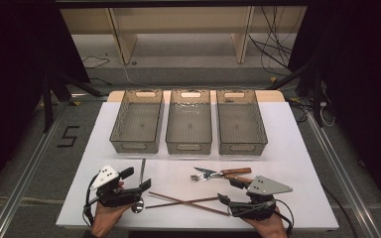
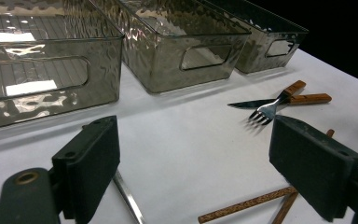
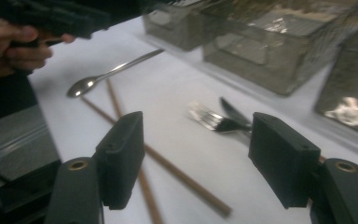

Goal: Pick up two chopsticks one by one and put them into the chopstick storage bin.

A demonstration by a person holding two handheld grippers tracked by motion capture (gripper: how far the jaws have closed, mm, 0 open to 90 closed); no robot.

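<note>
My left gripper (image 1: 136, 179) hovers open at the table's front left with nothing between its jaws; its own view shows the gripper (image 2: 198, 158) above bare white table. A metal spoon (image 1: 140, 196) lies just by it, its handle (image 2: 128, 200) passing under the left jaw. My right gripper (image 1: 229, 190) stands open at the front right, empty as well (image 3: 198, 156). Two brown chopsticks (image 1: 188, 202) lie crossed between the grippers. A fork (image 1: 203, 175) and a knife (image 1: 228, 171), both wooden-handled, rest just beyond the right gripper.
Three translucent grey bins stand in a row at the back: left (image 1: 136, 121), middle (image 1: 189, 121), right (image 1: 240, 121). The white table (image 1: 297, 163) ends close in front of both hands. Dark stands and cables flank it on the floor.
</note>
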